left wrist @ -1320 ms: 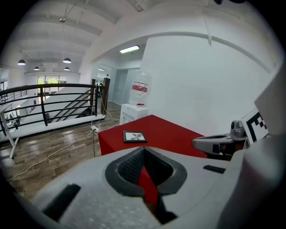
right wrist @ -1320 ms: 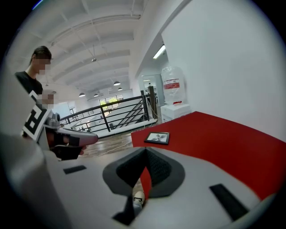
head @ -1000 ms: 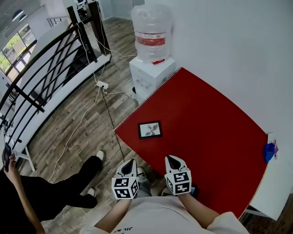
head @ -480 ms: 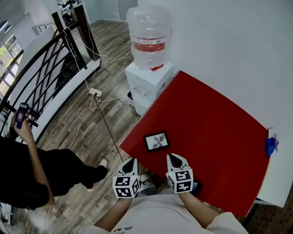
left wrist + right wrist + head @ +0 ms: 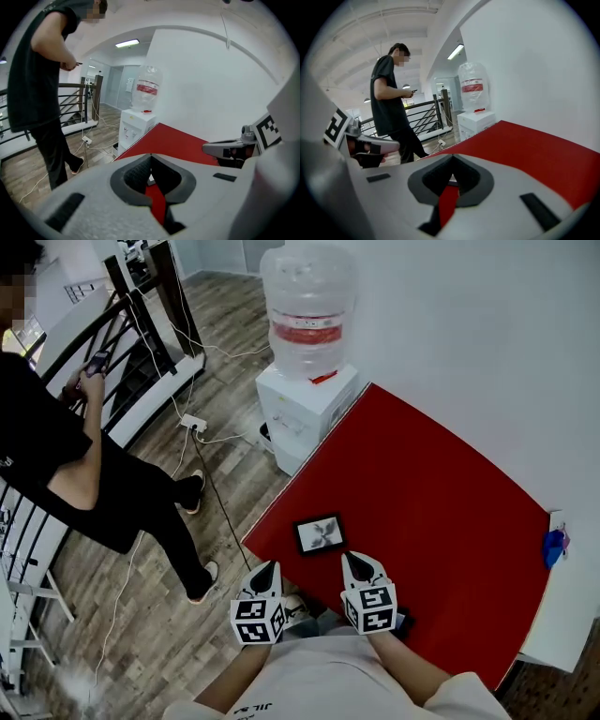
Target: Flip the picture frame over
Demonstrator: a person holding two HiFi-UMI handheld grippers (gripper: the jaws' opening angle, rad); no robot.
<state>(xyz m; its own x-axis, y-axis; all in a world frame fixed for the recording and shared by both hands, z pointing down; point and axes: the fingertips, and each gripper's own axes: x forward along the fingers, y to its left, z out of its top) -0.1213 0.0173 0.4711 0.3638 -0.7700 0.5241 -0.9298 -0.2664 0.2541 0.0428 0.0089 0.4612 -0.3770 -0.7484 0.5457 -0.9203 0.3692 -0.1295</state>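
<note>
Red table (image 5: 441,493) holds the picture frame (image 5: 320,534), image up. Left gripper (image 5: 266,568) at its eight o'clock, right gripper (image 5: 350,562) at five, both with jaws pressed together, empty.

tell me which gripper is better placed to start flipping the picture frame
Right, probably. The right gripper points at the picture frame, just short of its near right corner. The left gripper sits farther off, by the edge of the red table. Both are shut and empty.
</note>
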